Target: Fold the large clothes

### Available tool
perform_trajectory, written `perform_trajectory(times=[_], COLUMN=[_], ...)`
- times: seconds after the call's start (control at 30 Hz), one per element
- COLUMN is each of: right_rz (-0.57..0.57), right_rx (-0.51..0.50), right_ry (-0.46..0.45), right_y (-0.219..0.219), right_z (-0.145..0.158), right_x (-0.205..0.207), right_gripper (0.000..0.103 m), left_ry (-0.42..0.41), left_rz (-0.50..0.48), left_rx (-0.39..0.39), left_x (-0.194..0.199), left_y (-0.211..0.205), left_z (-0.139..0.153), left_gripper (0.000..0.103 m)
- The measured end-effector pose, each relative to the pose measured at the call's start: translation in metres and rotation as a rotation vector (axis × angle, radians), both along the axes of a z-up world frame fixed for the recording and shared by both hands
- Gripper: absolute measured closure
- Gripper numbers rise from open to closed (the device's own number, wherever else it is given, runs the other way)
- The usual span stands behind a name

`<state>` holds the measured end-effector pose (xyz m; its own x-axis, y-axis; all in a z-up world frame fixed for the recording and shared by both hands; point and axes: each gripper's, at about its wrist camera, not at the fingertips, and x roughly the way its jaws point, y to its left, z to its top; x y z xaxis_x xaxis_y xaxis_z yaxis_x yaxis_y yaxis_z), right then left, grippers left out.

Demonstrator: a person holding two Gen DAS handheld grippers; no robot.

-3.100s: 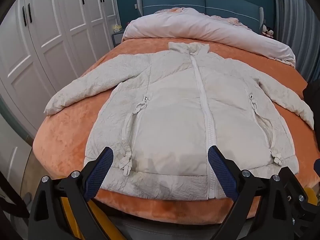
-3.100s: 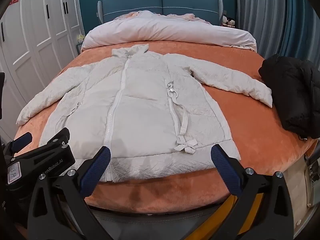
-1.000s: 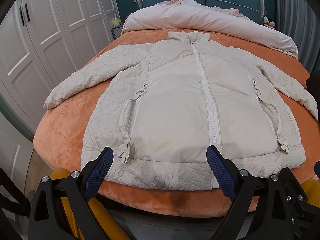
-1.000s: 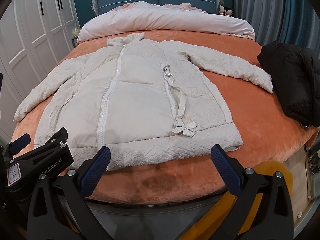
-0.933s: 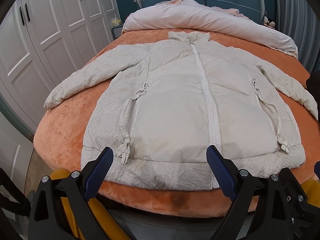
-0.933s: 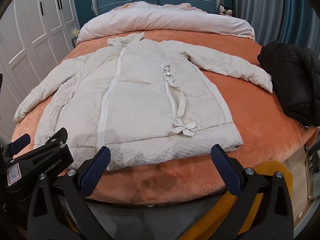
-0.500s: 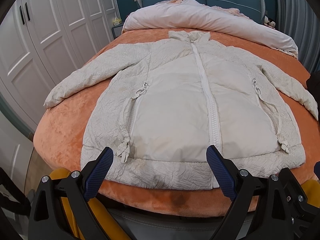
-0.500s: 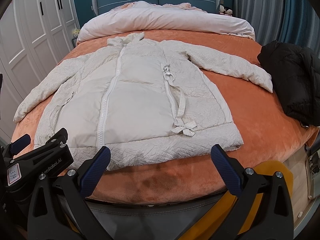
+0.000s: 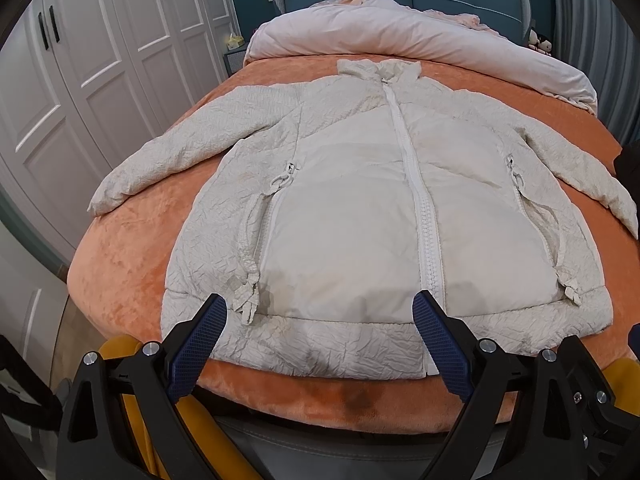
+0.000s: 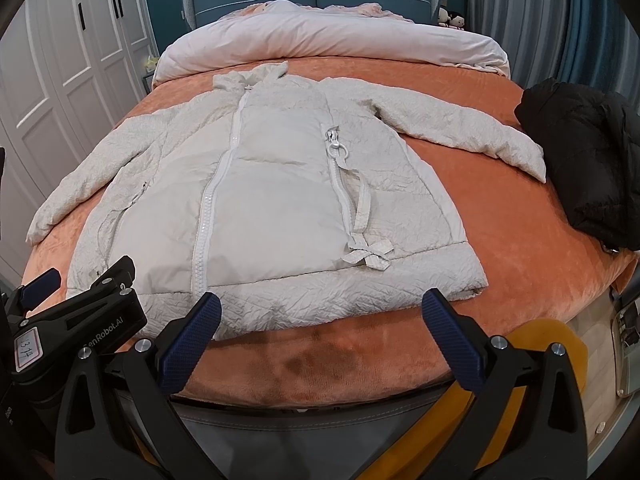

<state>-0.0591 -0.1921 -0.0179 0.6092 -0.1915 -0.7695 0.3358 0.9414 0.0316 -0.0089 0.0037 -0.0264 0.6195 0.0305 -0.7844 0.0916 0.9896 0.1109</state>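
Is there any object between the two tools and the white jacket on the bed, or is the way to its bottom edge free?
Nothing visible stands in the way. The white jacket lies flat, and both the left tool and the right tool, open, face its hem directly. The black garment lies off to the right.

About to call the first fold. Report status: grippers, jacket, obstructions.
Left gripper open, right gripper open, both empty at the hem. White jacket flat, zipped, sleeves spread. Black coat beside the right sleeve tip.
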Motion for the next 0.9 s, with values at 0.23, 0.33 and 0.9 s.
perform_trajectory(times=[0.23, 0.33, 0.9], right_rz=[-0.001, -0.003, -0.048], right_rx=[0.004, 0.007, 0.027], right_ry=[0.003, 0.007, -0.001], right_y=[0.000, -0.002, -0.044], right_z=[-0.002, -0.004, 0.002], right_x=[-0.001, -0.001, 0.023], right_gripper=[0.005, 0.005, 0.005], left_ry=[0.000, 0.006, 0.004], left_rz=[0.000, 0.001, -0.027], left_rx=[-0.001, -0.001, 0.008], left_x=[0.000, 0.001, 0.019], left_y=[-0.001, -0.001, -0.007], left_z=[0.000, 0.000, -0.002], left_gripper=[0.012, 0.012, 0.010])
